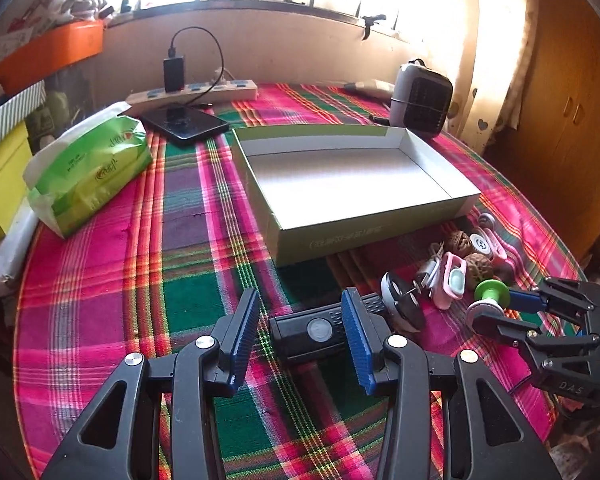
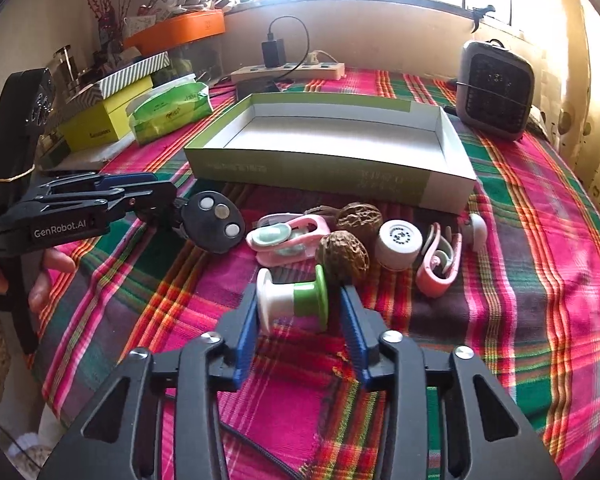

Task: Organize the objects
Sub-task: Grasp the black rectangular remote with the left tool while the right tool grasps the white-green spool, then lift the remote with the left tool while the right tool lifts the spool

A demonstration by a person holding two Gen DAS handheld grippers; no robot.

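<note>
My left gripper (image 1: 300, 330) is open around a black device (image 1: 316, 332) with a round grey button, lying on the plaid cloth; its round black end (image 2: 216, 226) with three metal discs shows in the right wrist view beside the left gripper (image 2: 156, 196). My right gripper (image 2: 296, 308) is open around a white and green spool (image 2: 292, 300); the same spool (image 1: 490, 296) shows by my right gripper (image 1: 512, 308) in the left wrist view. Two walnuts (image 2: 342, 256), pink clips (image 2: 284, 236) and a white cap (image 2: 398, 242) lie in front of the empty open box (image 1: 356, 184).
A green tissue pack (image 1: 88, 168), yellow box (image 1: 0, 184), phone (image 1: 184, 122) and power strip (image 1: 192, 94) sit at the left and back. A small grey heater (image 1: 420, 100) stands at the back right. The table edge curves away at the right.
</note>
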